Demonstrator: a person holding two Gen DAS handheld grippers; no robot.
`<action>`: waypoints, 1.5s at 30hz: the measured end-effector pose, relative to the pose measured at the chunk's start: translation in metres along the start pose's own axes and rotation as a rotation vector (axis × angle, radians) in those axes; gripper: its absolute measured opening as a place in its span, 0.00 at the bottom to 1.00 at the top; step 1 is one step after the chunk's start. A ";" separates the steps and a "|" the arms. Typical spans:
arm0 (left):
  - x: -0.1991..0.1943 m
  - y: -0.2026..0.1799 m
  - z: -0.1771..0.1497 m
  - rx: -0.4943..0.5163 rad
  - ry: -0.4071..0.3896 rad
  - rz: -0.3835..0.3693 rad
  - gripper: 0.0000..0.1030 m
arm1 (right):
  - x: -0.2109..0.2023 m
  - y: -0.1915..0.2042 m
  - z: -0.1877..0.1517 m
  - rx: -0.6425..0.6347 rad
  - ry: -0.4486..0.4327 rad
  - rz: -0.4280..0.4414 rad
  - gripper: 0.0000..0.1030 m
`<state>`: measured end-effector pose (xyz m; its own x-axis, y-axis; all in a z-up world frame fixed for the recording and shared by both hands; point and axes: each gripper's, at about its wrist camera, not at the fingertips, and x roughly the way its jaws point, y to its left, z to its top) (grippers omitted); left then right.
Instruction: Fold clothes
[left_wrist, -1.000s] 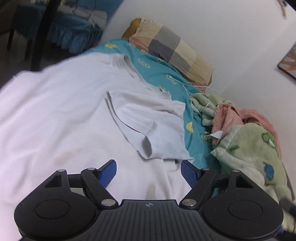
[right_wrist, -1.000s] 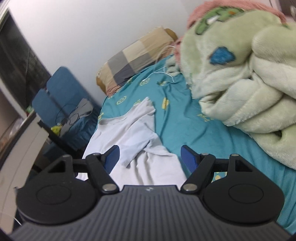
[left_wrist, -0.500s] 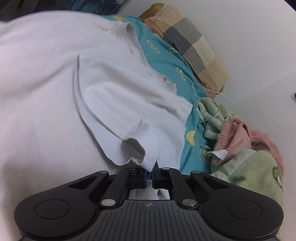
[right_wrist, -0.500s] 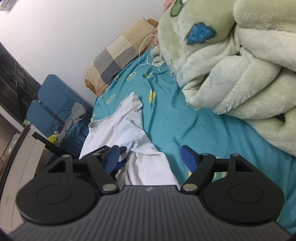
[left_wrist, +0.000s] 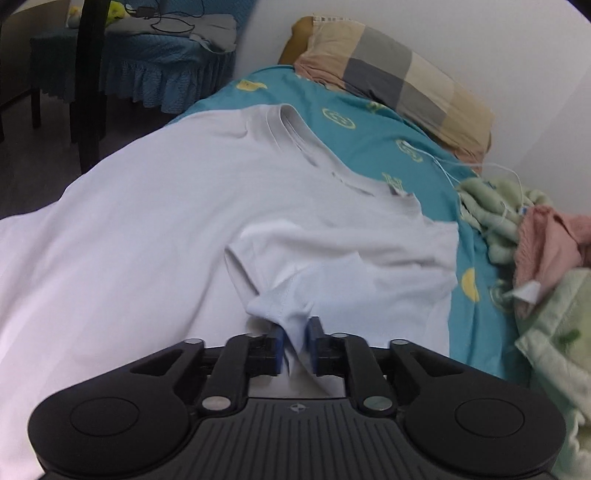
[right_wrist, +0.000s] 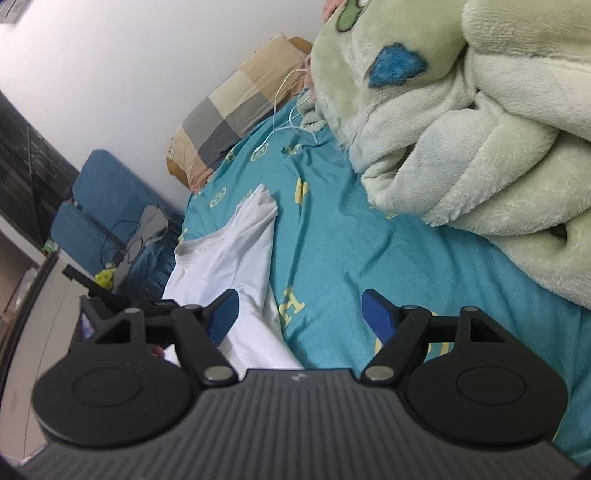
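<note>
A white T-shirt (left_wrist: 166, 221) lies spread on the bed over a teal sheet (left_wrist: 369, 129), its collar toward the pillow. My left gripper (left_wrist: 295, 341) is shut on the hem of the shirt's folded-in sleeve (left_wrist: 288, 295) and lifts it a little. In the right wrist view the shirt (right_wrist: 236, 258) lies at the left, its sleeve pointing up the bed. My right gripper (right_wrist: 301, 315) is open and empty above the shirt's right edge and the teal sheet (right_wrist: 351, 258).
A checked pillow (left_wrist: 399, 81) lies at the head of the bed. A green fleece blanket (right_wrist: 461, 129) with pink cloth (left_wrist: 546, 240) is heaped on the right. A white cable (right_wrist: 284, 107) trails near the pillow. A blue chair (left_wrist: 147, 62) stands beside the bed.
My left gripper went from open to shut on the sleeve hem, then pulled back with it, bunching the sleeve. My right gripper stayed open and drifted lower over the sheet.
</note>
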<state>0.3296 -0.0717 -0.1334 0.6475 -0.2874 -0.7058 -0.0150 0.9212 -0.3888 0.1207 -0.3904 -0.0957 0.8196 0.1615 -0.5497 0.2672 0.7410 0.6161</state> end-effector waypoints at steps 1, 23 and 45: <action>-0.002 0.002 -0.002 0.014 0.004 0.012 0.27 | 0.001 0.003 -0.001 -0.020 0.015 0.012 0.75; -0.129 -0.091 -0.207 0.190 0.294 -0.246 0.42 | -0.101 -0.038 -0.003 0.107 -0.127 0.151 0.75; -0.085 -0.112 -0.239 0.348 0.577 -0.158 0.03 | -0.078 -0.043 0.000 0.114 -0.065 0.121 0.75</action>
<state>0.0946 -0.2134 -0.1713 0.1118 -0.4300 -0.8959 0.3543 0.8595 -0.3684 0.0455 -0.4348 -0.0792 0.8794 0.1993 -0.4323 0.2175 0.6395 0.7373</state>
